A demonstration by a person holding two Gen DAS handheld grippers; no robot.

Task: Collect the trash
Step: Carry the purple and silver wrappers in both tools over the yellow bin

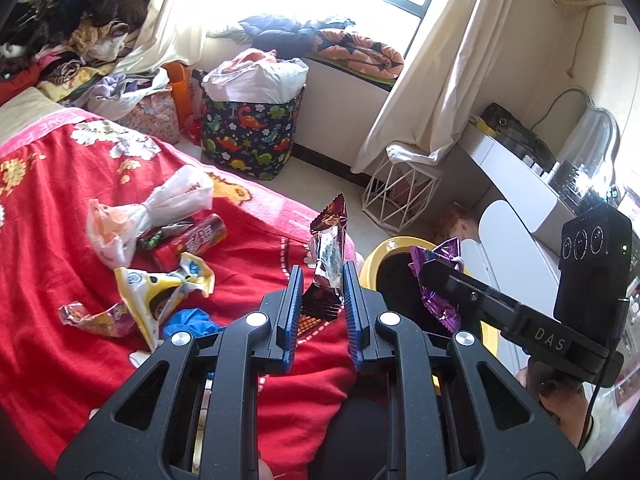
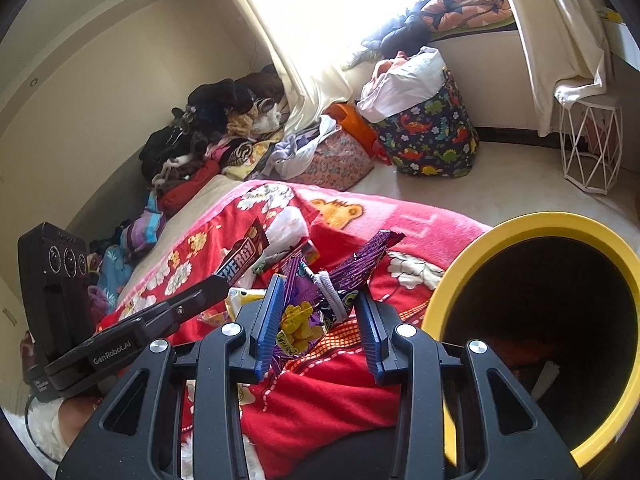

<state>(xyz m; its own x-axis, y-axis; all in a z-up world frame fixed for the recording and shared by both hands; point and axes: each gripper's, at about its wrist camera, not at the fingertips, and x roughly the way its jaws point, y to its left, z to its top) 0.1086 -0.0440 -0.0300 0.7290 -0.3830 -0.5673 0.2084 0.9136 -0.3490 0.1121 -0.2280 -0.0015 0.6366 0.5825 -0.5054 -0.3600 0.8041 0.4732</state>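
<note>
In the left wrist view, my left gripper [image 1: 322, 276] is shut on a brown and silver snack wrapper [image 1: 330, 240] that stands upright between the blue pads, above the red blanket [image 1: 60, 240]. My right gripper [image 2: 320, 292] is shut on a crumpled purple snack wrapper [image 2: 360, 260]. The yellow-rimmed bin [image 2: 520, 224] gapes just right of it, dark inside. From the left wrist the right gripper [image 1: 430, 276] holds its purple wrapper [image 1: 440, 308] over the bin [image 1: 384, 252]. The right wrist view shows the left gripper [image 2: 224, 284] with the brown wrapper [image 2: 240, 258] to its left.
More trash lies on the blanket: a white plastic bag [image 1: 152, 216], a red wrapper [image 1: 200, 236], a yellow-white wrapper [image 1: 160, 292] and a clear wrapper [image 1: 96, 316]. A dinosaur-print basket [image 1: 250, 136], a white wire stand [image 1: 400, 196] and a white desk [image 1: 520, 176] stand on the floor beyond.
</note>
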